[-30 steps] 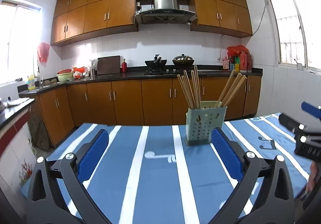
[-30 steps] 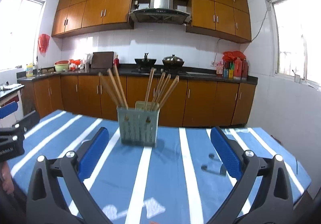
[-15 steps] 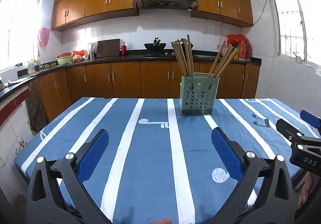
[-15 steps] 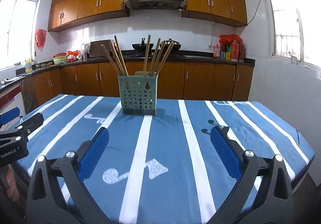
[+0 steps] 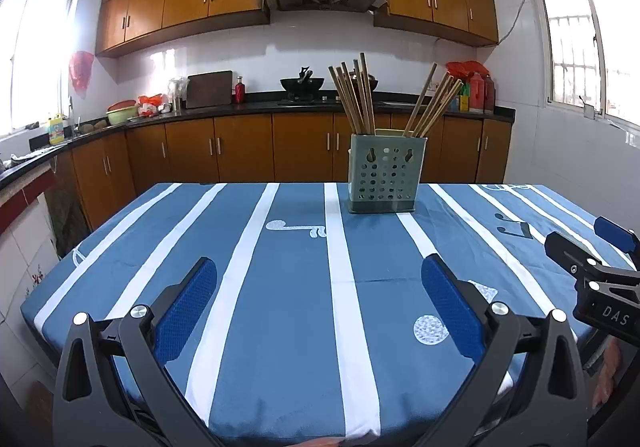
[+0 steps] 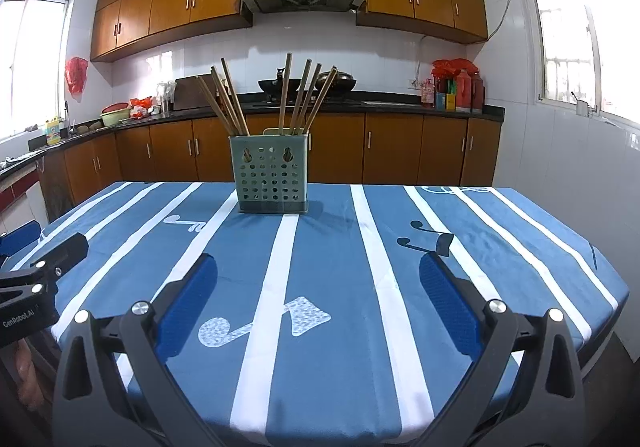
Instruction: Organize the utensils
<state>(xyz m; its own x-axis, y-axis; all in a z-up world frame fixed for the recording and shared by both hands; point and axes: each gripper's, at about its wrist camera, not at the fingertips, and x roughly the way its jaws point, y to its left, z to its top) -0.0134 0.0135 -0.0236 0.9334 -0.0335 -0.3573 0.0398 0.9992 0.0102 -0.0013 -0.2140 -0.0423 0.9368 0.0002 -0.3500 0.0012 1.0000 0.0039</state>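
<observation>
A pale green perforated utensil holder point(image 5: 383, 175) stands upright near the far edge of the table, also in the right wrist view point(image 6: 273, 175). Several wooden chopsticks point(image 5: 356, 97) stand in it in two bunches, also in the right wrist view point(image 6: 298, 97). My left gripper point(image 5: 320, 283) is open and empty, low over the near part of the table, well short of the holder. My right gripper point(image 6: 316, 279) is open and empty, likewise near the front edge. Each gripper shows at the edge of the other's view.
The table carries a blue cloth with white stripes point(image 5: 280, 287), also in the right wrist view point(image 6: 360, 287). Behind it run wooden kitchen cabinets and a dark counter point(image 5: 240, 103) with pots, bottles and a cutting board. White tiled wall and window on the right.
Both grippers have drawn back from the holder and lowered toward the table's near edge. The holder now looks farther away. Both stay open and empty.
</observation>
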